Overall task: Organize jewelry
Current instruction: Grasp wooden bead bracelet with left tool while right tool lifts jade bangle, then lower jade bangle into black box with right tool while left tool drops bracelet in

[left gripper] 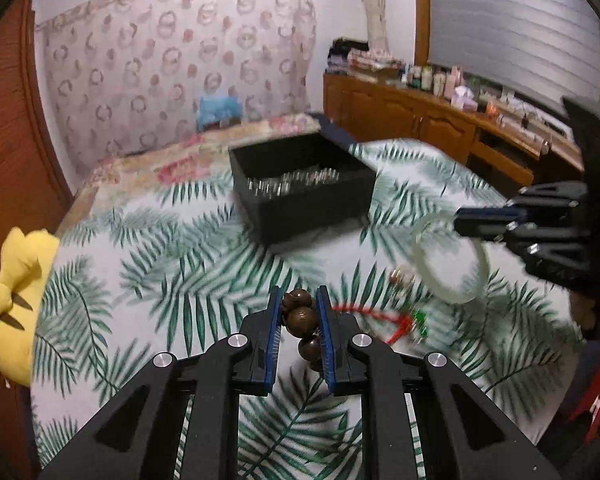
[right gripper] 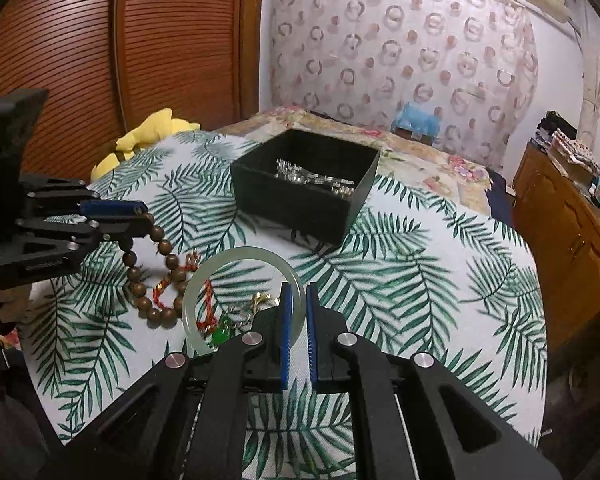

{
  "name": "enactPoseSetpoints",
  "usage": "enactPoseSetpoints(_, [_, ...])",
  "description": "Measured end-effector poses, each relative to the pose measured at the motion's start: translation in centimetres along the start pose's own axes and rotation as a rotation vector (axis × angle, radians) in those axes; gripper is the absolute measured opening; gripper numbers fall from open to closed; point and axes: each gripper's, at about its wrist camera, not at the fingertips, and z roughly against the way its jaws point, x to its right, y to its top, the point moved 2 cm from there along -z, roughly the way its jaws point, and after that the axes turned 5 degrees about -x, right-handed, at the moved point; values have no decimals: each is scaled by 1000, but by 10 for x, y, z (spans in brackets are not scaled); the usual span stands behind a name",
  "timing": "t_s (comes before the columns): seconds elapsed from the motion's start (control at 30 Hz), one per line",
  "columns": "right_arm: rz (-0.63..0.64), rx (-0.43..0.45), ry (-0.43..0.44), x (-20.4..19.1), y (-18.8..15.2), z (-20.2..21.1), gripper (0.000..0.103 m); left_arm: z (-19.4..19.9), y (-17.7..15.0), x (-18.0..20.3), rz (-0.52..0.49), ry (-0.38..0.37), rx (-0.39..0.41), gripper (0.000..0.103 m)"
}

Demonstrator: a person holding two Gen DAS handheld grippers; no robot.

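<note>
My left gripper (left gripper: 299,300) is shut on a brown wooden bead bracelet (left gripper: 303,320) and holds it above the bed; the bracelet hangs below the left gripper in the right wrist view (right gripper: 154,276). My right gripper (right gripper: 299,294) is shut on a pale green jade bangle (right gripper: 240,256), which also shows in the left wrist view (left gripper: 450,260). A red cord with a green pendant (right gripper: 216,326) and a small gold piece (right gripper: 262,299) lie on the leaf-print cover (right gripper: 400,280). An open black box (right gripper: 306,192) with silver jewelry (right gripper: 316,178) stands beyond.
A yellow plush toy (right gripper: 148,136) lies at the bed's left edge by the wooden wardrobe (right gripper: 100,60). A wooden cabinet (right gripper: 572,240) with bottles runs along the right. A floral headboard cover (right gripper: 400,60) and a blue item (right gripper: 418,118) are behind the box.
</note>
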Motion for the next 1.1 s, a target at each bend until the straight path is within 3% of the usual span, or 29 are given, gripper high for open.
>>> enactPoseSetpoints(0.43, [-31, 47, 18, 36, 32, 0, 8, 27, 55, 6, -24, -3, 108, 16])
enactPoseSetpoints(0.87, [-35, 64, 45, 64, 80, -26, 8, 13, 107, -13, -3, -21, 134, 16])
enactPoseSetpoints(1.1, [-50, 70, 47, 81, 91, -39, 8, -17, 135, -13, -30, -39, 126, 16])
